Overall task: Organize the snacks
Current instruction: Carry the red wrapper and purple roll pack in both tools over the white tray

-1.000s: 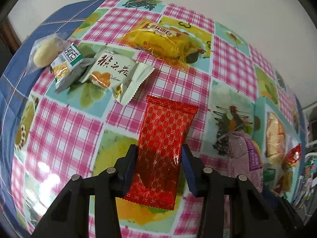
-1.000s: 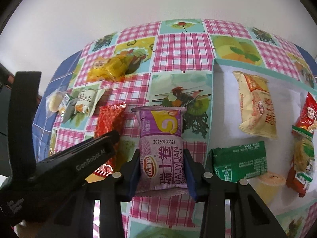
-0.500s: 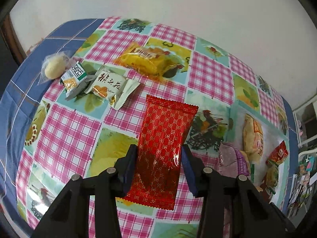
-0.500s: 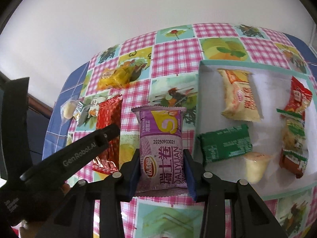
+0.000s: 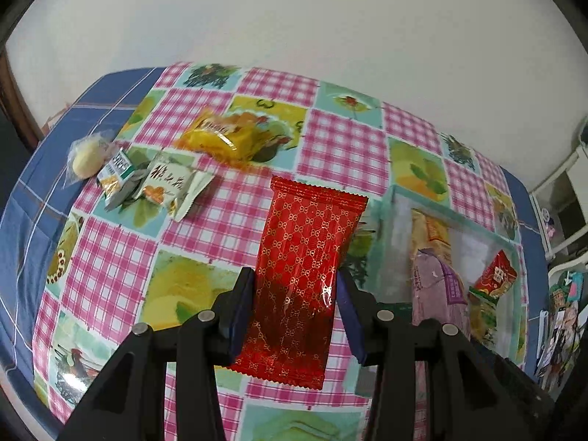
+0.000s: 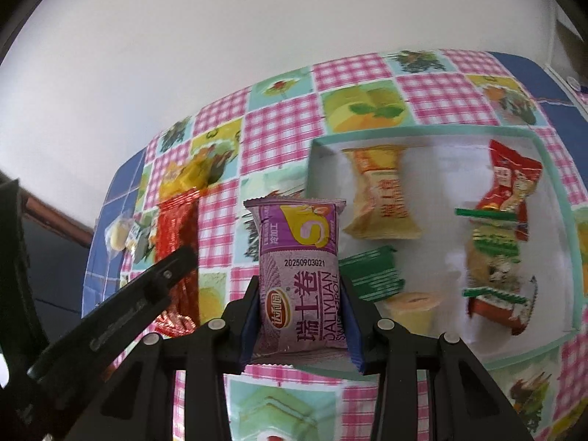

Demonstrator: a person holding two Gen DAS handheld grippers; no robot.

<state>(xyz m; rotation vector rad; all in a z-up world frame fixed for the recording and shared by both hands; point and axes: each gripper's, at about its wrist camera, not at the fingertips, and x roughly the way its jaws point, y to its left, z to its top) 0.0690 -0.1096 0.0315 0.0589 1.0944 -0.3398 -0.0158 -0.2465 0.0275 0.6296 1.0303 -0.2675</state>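
Note:
My left gripper [image 5: 296, 294] is shut on a red patterned snack packet [image 5: 301, 272] and holds it above the tablecloth, left of the tray. My right gripper [image 6: 299, 308] is shut on a purple Swiss roll packet [image 6: 299, 275] and holds it over the near left edge of the white tray [image 6: 551, 345]. The tray holds a yellow packet [image 6: 382, 202], a green packet [image 6: 371, 273], a small cake [image 6: 411, 307] and red and green packets [image 6: 496, 242]. The left gripper's arm [image 6: 110, 316] and the red packet [image 6: 176, 235] show at the left of the right wrist view.
On the checked tablecloth at the far left lie a yellow packet [image 5: 224, 139], a white packet [image 5: 169, 187], a green-and-white packet [image 5: 117, 172] and a wrapped round cake [image 5: 86, 158]. A white wall stands behind the table. The tray [image 5: 514, 246] sits at the right.
Both grippers have risen and moved right with their packets. The purple packet has moved from over the cloth to over the tray's near left edge.

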